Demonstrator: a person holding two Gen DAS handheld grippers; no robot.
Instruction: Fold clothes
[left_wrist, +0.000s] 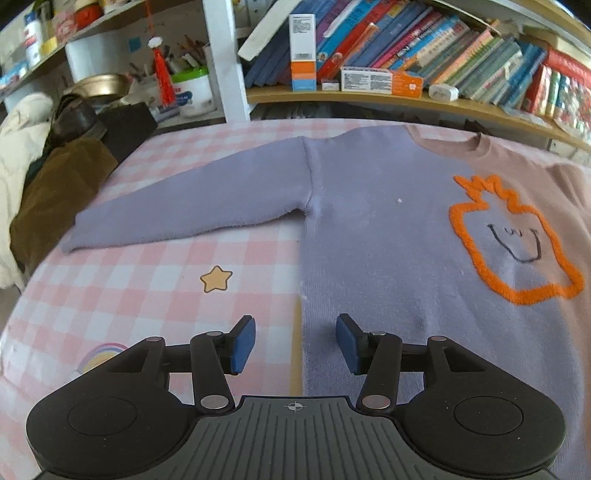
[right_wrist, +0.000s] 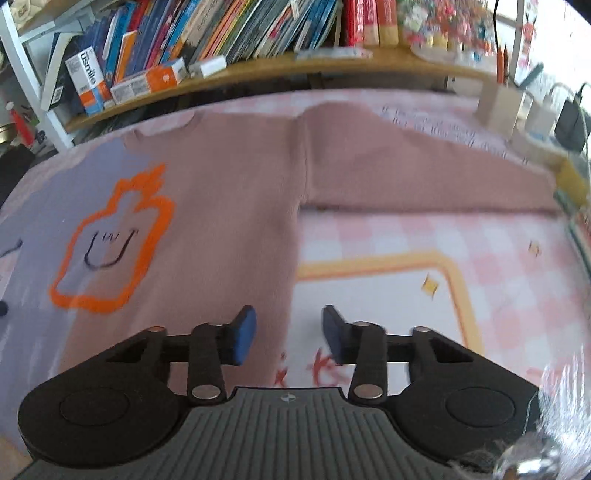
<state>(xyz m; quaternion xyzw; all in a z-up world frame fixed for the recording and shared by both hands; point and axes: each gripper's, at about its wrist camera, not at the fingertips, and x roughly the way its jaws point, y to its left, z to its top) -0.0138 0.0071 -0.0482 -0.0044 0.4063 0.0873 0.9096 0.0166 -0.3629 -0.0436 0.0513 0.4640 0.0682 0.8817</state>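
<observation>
Sweater (left_wrist: 369, 221) lies flat, front up, on checked cloth. Two-tone: lilac half, dusty-pink half (right_wrist: 229, 184), split down the middle. Orange fuzzy outline figure (left_wrist: 513, 236) with a drawn smile sits across the split at chest. Collar at 12 o'clock. Lilac sleeve (left_wrist: 184, 206) spread toward 9, pink sleeve (right_wrist: 424, 173) toward 3.

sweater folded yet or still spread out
Spread flat. The sweater lies face up on the table, both sleeves stretched sideways, nothing folded over. Both grippers are open, holding nothing.
</observation>
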